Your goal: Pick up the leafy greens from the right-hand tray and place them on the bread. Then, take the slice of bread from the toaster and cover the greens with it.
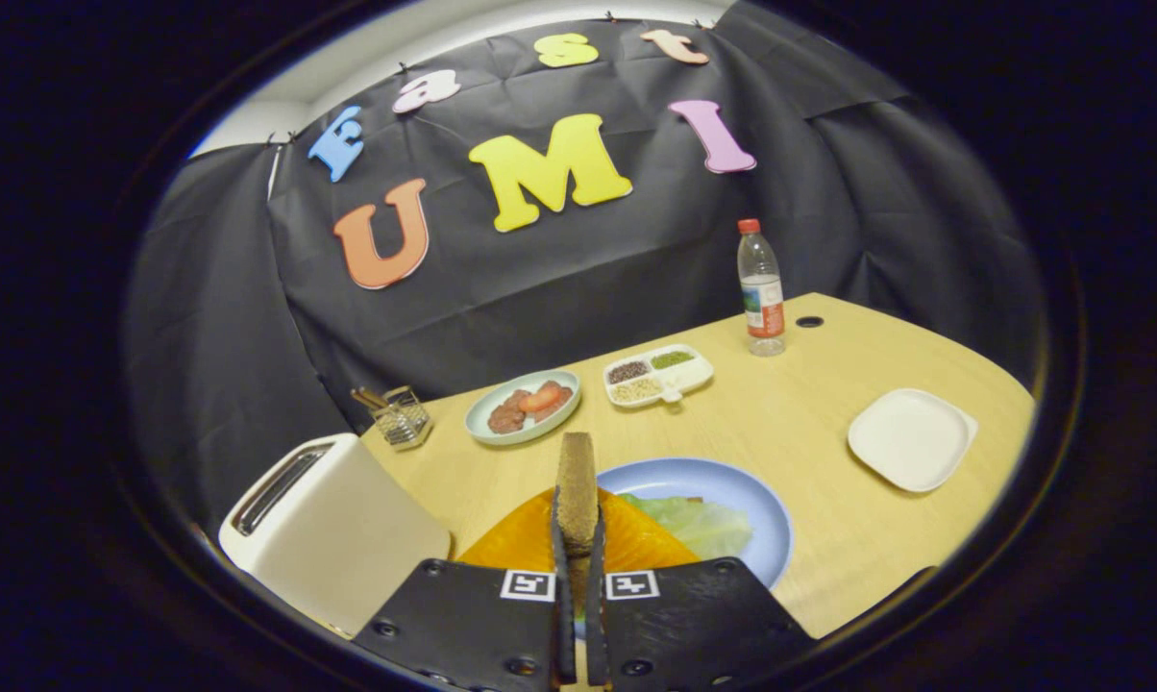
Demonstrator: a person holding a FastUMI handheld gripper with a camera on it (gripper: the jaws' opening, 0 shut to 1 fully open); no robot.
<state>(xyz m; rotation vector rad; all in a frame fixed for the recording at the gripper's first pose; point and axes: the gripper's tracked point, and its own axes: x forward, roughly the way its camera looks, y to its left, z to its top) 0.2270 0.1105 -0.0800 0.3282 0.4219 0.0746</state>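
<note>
Tool (578, 538) is closed on a slice of brown bread (576, 485), both fingers pressing its faces, slice upright and edge-on. Just beyond, a blue plate (732, 490) w/ leafy greens (699, 524); an orange piece (521, 543) lies under the fingers. White toaster (329, 529) near left on tabletop (800, 432). Empty white square tray (912, 438) to the right. Water bottle (761, 288) far right.

water bottle (761, 288), spice tray (657, 376), meat plate (523, 407)
</note>
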